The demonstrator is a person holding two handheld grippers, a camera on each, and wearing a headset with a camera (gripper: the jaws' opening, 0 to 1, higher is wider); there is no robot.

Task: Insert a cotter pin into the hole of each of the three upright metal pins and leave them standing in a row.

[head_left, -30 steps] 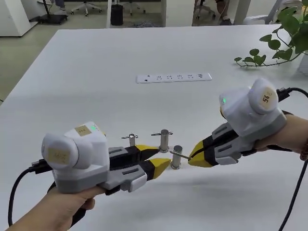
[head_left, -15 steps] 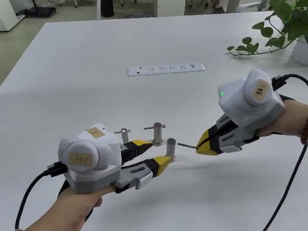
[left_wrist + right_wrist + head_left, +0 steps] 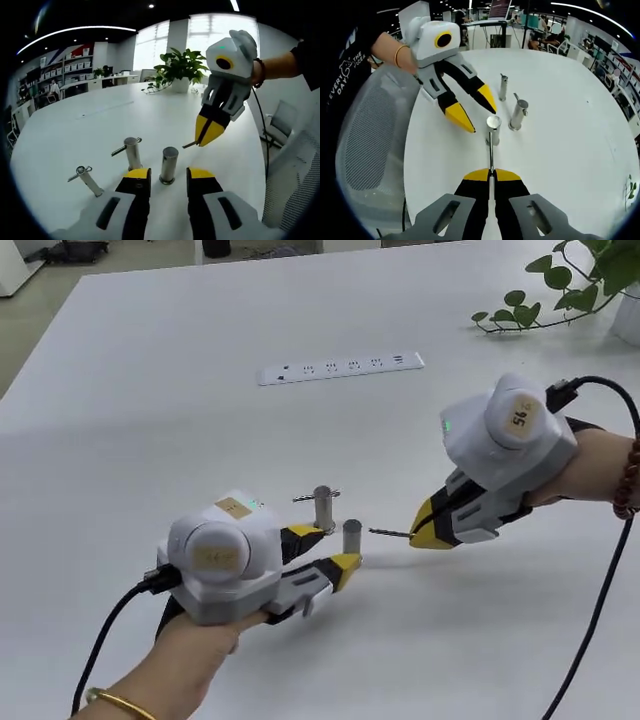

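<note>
On the left we've got the left gripper [image 3: 326,546] with its jaws spread apart, not gripping anything. The bare metal pin [image 3: 351,537] stands upright on the white table [image 3: 200,390] just off its tips. In the left gripper view the other two sit to that one's left, the far pin [image 3: 89,179] and the middle pin [image 3: 132,153], each with a cotter through its top. Over on the right, the right gripper [image 3: 422,533] is clamped tight on the last cotter pin [image 3: 388,532], held level and aimed at the bare one, tip close but not touching.
</note>
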